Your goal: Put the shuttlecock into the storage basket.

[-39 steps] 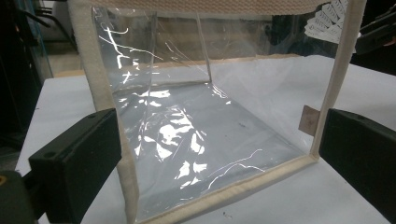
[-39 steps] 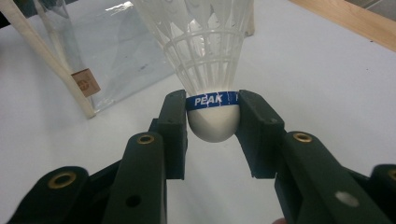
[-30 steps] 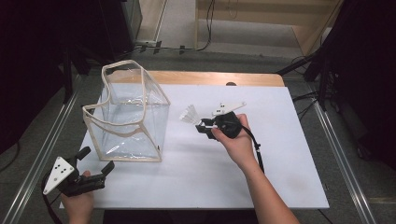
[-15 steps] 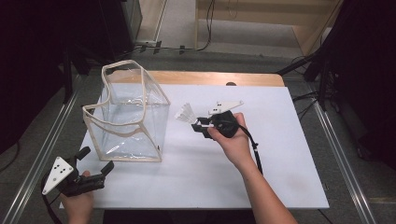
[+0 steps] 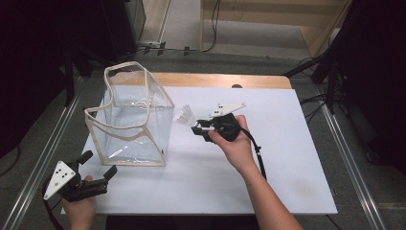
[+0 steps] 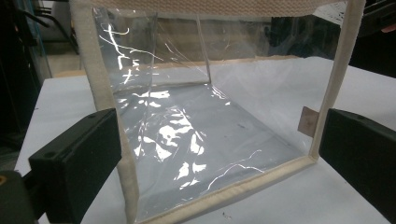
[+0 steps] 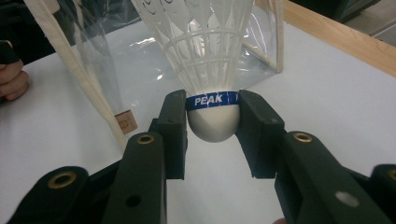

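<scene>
A white shuttlecock (image 7: 212,70) is clamped at its cork base between the fingers (image 7: 173,126) of the right gripper (image 5: 198,128); a blue band marked "PEAK" is seen just above the contact line. The shuttlecock is held above the white surface (image 5: 287,143), just beside the upper right edge of the clear bag (image 5: 131,120), with its skirt directed toward the bag. The bag is stood upright, its mouth open and trimmed in beige. The left gripper (image 5: 98,170) is held low near the bag's front corner, fingers (image 6: 79,158) apart, nothing gripped, with the bag's near wall seen between them.
</scene>
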Demonstrator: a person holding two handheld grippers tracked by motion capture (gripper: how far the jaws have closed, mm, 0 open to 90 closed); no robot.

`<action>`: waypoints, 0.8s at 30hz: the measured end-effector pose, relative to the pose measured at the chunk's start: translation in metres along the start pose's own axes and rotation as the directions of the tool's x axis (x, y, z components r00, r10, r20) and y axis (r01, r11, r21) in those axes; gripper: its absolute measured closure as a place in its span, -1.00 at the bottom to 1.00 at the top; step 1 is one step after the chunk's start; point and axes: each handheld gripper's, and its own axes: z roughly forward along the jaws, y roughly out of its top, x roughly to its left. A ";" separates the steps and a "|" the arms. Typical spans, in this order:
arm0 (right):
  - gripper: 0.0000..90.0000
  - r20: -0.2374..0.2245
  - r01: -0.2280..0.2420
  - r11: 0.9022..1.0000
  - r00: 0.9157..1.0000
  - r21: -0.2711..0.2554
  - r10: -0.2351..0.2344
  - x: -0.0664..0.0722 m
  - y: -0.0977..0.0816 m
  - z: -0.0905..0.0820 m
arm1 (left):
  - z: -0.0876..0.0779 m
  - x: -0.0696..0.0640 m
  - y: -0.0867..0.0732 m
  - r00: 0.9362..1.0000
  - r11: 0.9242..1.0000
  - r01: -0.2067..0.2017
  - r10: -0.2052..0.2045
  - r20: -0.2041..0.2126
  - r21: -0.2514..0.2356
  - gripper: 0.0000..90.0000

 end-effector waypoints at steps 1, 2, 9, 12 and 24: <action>0.39 0.001 0.003 1.000 1.000 -0.002 -0.003 0.000 0.001 0.000 | 0.000 0.000 0.000 1.000 1.000 0.000 0.000 0.001 -0.001 -1.00; 0.39 -0.002 0.003 1.000 1.000 -0.003 -0.003 0.001 0.001 0.000 | 0.000 0.000 0.000 1.000 1.000 0.001 -0.001 0.002 -0.001 -1.00; 0.39 -0.005 0.012 1.000 1.000 -0.018 -0.012 0.006 0.006 0.001 | 0.000 0.000 0.000 1.000 1.000 -0.001 0.001 0.000 -0.002 -1.00; 0.39 -0.009 0.010 1.000 1.000 -0.019 -0.010 0.008 0.008 0.001 | 0.000 0.000 0.000 1.000 1.000 -0.001 0.001 -0.001 -0.002 -1.00; 0.39 -0.024 0.021 0.999 0.999 -0.037 -0.022 0.014 0.020 0.002 | 0.000 0.000 0.000 1.000 1.000 -0.002 0.002 -0.001 -0.001 -1.00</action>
